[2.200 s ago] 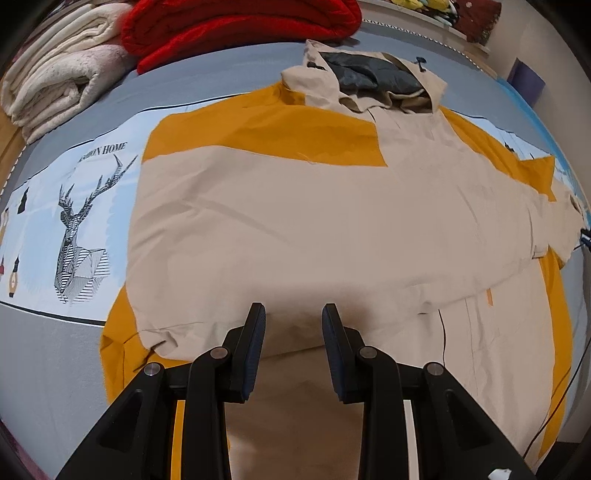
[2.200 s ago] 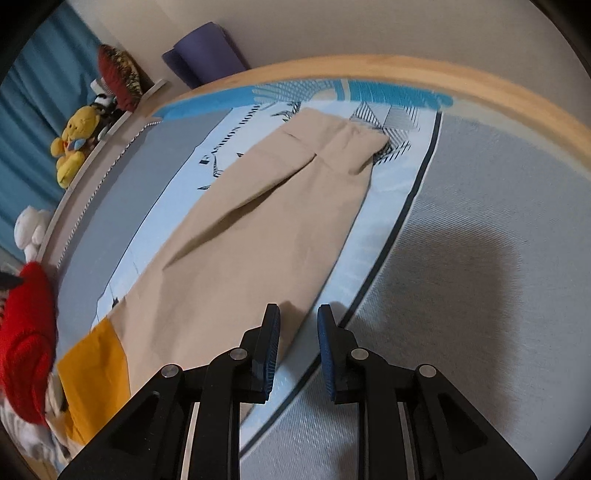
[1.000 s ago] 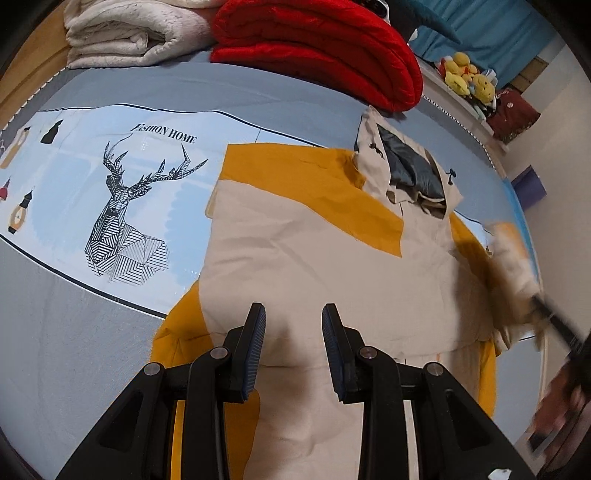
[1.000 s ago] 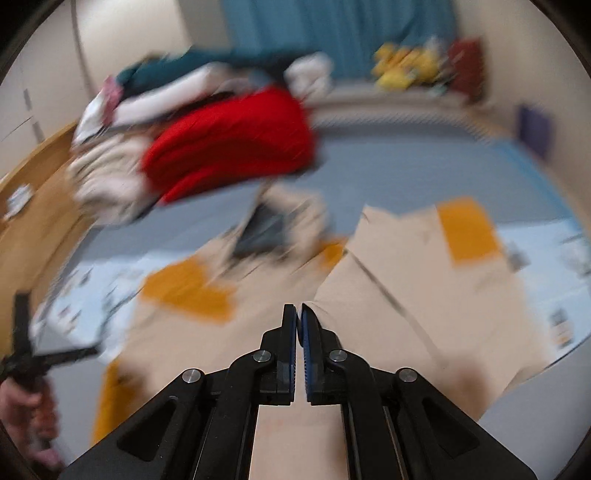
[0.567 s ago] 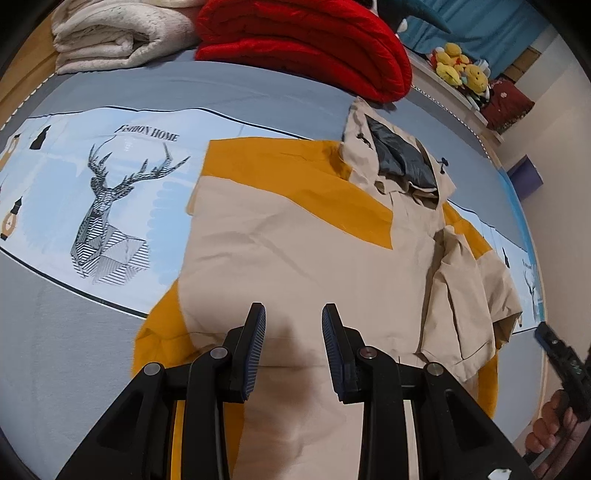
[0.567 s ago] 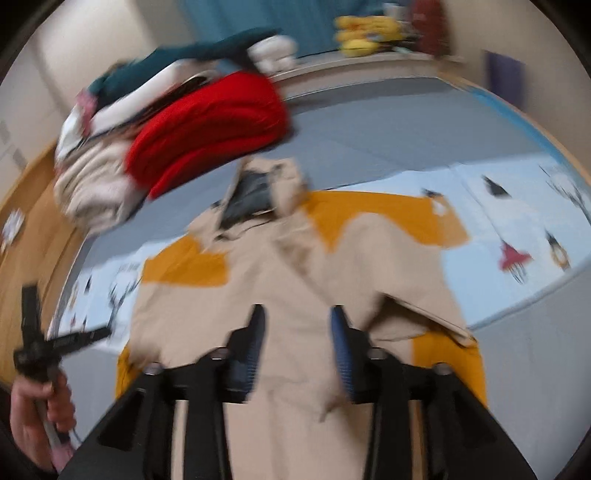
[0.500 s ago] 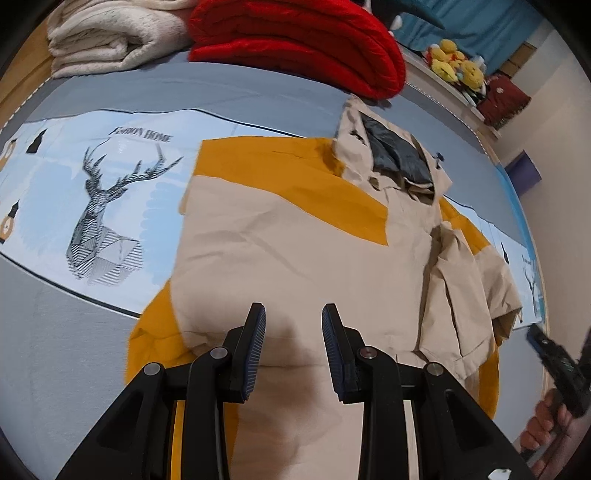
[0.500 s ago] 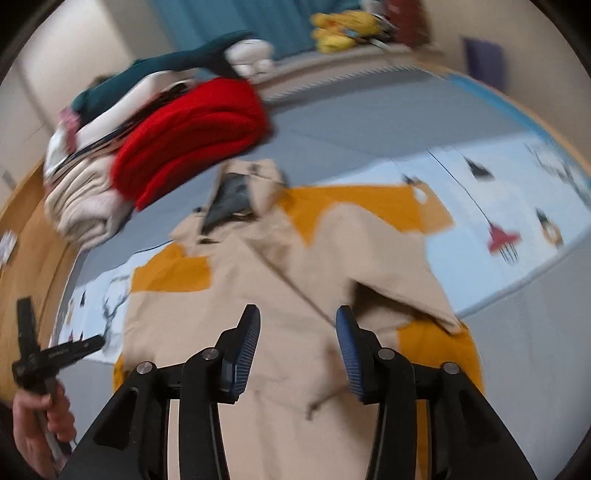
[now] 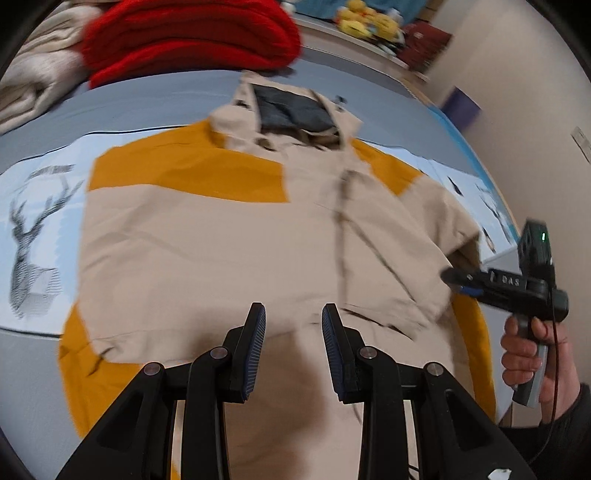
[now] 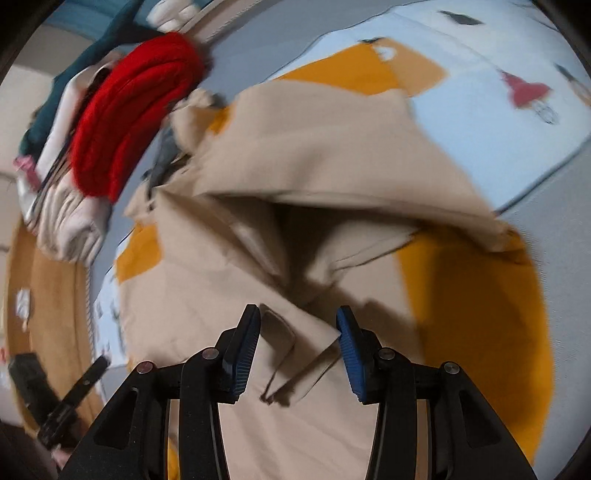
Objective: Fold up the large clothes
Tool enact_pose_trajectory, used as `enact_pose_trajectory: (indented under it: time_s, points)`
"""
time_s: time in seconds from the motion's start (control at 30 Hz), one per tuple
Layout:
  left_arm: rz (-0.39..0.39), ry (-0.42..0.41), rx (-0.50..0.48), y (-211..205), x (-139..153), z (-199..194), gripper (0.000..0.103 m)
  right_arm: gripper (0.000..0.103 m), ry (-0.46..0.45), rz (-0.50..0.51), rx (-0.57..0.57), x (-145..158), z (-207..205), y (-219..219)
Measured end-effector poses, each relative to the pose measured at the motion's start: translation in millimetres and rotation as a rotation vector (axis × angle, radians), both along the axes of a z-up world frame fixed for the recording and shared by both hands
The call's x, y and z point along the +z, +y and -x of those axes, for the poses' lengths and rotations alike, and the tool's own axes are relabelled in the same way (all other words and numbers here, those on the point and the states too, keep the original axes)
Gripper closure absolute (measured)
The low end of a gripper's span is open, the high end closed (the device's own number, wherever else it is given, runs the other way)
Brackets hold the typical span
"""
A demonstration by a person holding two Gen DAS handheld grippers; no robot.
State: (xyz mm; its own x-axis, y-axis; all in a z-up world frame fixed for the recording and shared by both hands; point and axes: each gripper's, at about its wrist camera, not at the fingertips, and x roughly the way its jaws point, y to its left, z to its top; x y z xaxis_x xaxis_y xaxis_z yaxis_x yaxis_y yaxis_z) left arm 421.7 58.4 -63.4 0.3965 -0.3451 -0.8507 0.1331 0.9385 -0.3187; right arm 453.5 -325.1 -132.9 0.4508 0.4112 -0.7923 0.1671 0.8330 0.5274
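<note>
A large beige and mustard hooded jacket (image 9: pixel 207 258) lies flat on the bed, hood at the far end, both sleeves folded across its front. My left gripper (image 9: pixel 293 328) is open and empty just above the jacket's lower part. My right gripper (image 10: pixel 298 339) is open and empty, low over the folded right sleeve (image 10: pixel 332 173) and the lower front. The right gripper also shows in the left wrist view (image 9: pixel 458 280), held by a hand at the jacket's right edge. The left gripper shows blurred at the lower left of the right wrist view (image 10: pixel 99 363).
A red folded blanket (image 9: pixel 192 33) and cream blankets (image 9: pixel 33 85) are stacked beyond the hood. The bed sheet (image 9: pixel 33 206) has a deer print left of the jacket. Soft toys (image 9: pixel 358 22) sit on a far ledge. A wall (image 9: pixel 535 92) rises at the right.
My right gripper, shut on the right sleeve a second ago, has let it go folded across the jacket and dropped lower and closer. The left gripper stays open and has shifted slightly.
</note>
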Motion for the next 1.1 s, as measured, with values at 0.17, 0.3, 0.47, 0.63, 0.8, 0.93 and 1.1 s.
enact_pose_trajectory:
  time_s: [0.17, 0.3, 0.47, 0.63, 0.8, 0.93, 1.1]
  points:
    - [0.065, 0.012, -0.059, -22.5, -2.9, 0.1, 0.074, 0.094, -0.235, -0.136, 0.131, 40.8, 6.4, 38.9]
    - [0.164, 0.047, -0.089, -36.5, -4.4, 2.4, 0.064, 0.095, -0.307, -0.243, 0.227, 53.9, 11.5, 69.4]
    - [0.215, 0.006, -0.131, -51.3, 5.9, 15.0, 0.053, 0.095, -0.34, -0.294, 0.279, 57.1, 12.4, 100.5]
    - [0.176, -0.064, -0.159, -60.0, 17.1, 26.6, 0.046, 0.095, -0.342, -0.296, 0.329, 54.0, 13.8, 122.8]
    - [0.084, -0.092, -0.056, -40.2, 13.1, 18.2, 0.092, 0.092, -0.362, -0.305, 0.393, 60.1, 22.8, 136.3]
    - [0.058, -0.088, 0.181, 19.6, 13.8, 4.9, 0.093, 0.064, -0.368, -0.219, 0.295, 62.4, 23.3, 121.3]
    - [-0.02, -0.038, 0.521, 107.8, 4.2, 2.6, 0.09, 0.051, -0.264, -0.05, 0.018, 44.0, 11.7, 76.8]
